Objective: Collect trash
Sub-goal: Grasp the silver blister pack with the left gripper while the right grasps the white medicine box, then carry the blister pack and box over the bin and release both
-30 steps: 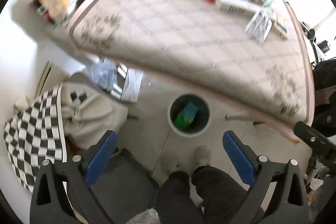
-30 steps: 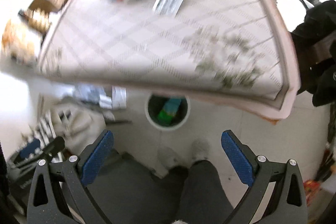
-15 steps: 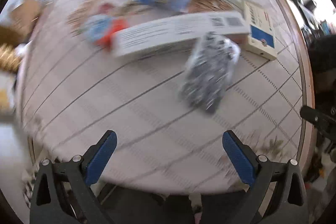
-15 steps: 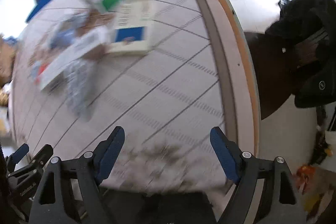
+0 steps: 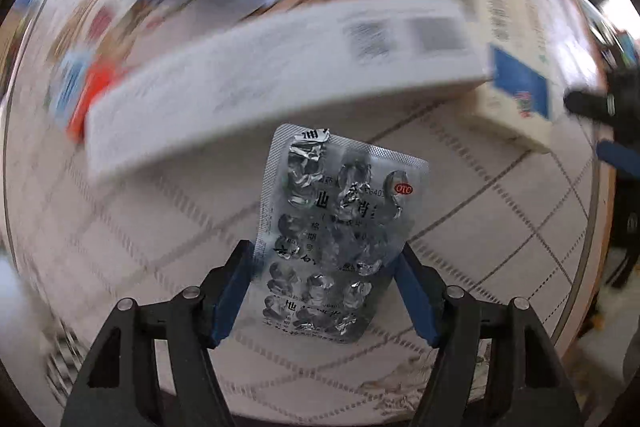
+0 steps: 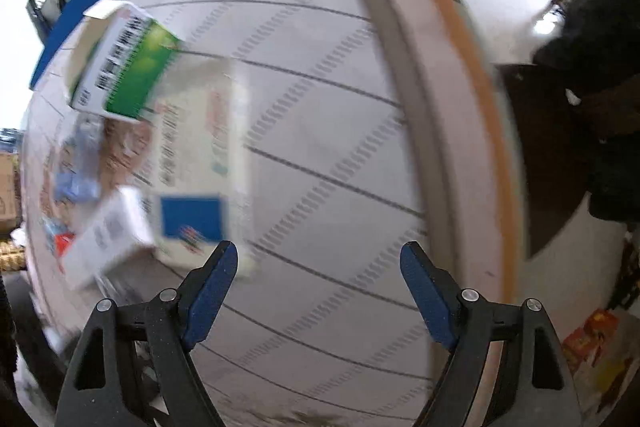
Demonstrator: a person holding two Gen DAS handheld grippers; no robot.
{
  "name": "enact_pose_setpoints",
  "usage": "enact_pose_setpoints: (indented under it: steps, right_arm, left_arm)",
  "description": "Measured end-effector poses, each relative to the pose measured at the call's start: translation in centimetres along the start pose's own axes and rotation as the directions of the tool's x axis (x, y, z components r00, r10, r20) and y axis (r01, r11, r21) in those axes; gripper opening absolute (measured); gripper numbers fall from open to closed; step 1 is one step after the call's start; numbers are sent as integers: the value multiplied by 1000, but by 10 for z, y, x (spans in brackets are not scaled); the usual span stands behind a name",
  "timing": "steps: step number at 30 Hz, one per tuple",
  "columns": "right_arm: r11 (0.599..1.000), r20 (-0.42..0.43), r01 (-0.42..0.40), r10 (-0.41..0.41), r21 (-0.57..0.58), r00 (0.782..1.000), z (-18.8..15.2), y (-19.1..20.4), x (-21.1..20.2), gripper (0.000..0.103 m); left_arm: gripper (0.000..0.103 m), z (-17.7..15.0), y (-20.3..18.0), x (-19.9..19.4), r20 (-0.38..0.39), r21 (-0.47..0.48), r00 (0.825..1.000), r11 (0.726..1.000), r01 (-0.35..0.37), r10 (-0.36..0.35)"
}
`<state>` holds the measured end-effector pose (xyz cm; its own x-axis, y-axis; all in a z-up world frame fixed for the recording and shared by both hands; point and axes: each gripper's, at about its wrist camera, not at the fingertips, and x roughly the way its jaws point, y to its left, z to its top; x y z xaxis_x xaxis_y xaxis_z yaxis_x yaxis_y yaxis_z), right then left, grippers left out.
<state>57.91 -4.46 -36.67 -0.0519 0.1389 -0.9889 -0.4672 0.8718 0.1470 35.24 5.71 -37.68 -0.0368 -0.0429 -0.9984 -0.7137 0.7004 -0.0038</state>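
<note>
We straddle the silver foil blister pack lying on the tiled counter with our left gripper, jaws released; next, clench. Right gripper hangs released.

Left gripper: black frame, blue pads; jaws partly closed, one pad at each long edge of a blister pack, contact unclear; pointing forward and down over the tabletop

Right gripper: black frame, blue pads; jaws spread wide, nothing between the fingers; held low over the table, angled toward its right edge. Its tip shows at the right edge of the left wrist view, blue pad visible, well apart from the left gripper
</note>
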Motion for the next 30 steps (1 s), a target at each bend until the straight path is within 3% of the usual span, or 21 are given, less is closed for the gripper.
enact_pose_setpoints:
  steps: [3, 6, 8, 10, 13, 18, 20, 24, 27, 28, 30]
  right_arm:
    - [1000, 13, -12, 12, 0, 1000, 17, 28, 11, 85]
    - [1000, 22, 1, 0, -17, 1000, 33, 55, 26, 86]
    - [994, 42, 71, -68, -80, 997, 41, 72, 35, 84]
    - [983, 48, 131, -126, -127, 991, 41, 82, 36, 74]
    - [973, -7, 125, -129, -195, 992, 25, 74, 36, 74]
    - [937, -129, 122, -172, -329, 977, -28, 54, 37, 74]
    - [940, -153, 130, -186, -316, 971, -45, 49, 39, 75]
    - [942, -92, 172, -206, -289, 974, -54, 55, 39, 76]
    - [982, -119, 118, -137, -151, 983, -48, 47, 33, 74]
    - [994, -144, 60, -73, -90, 987, -44, 43, 31, 74]
    - [999, -140, 13, -20, -51, 990, -44, 44, 23, 74]
  left_arm:
    - [67, -17, 40, -2, -23, -220, 1000, 975, -6, 1]
    - [67, -29, 82, -3, -17, -436, 999, 900, 21, -31]
    - [67, -32, 97, 1, -16, -489, 999, 872, 27, -40]
    - [67, -31, 103, 3, -12, -491, 999, 871, 29, -40]
    - [67, -32, 97, 1, 3, -470, 1000, 883, 23, -24]
    - [68, -37, 93, -2, 14, -455, 999, 890, 32, -29]
    - [68, -50, 91, 2, 14, -450, 999, 892, 33, -30]
    - [67, -55, 91, 0, 17, -430, 999, 902, 34, -29]
    - [67, -61, 86, -11, 42, -402, 999, 916, 10, 7]
    - [67, -65, 86, -17, 55, -397, 998, 918, 10, 13]
    - [67, -73, 79, -31, 84, -395, 996, 918, 24, 10]
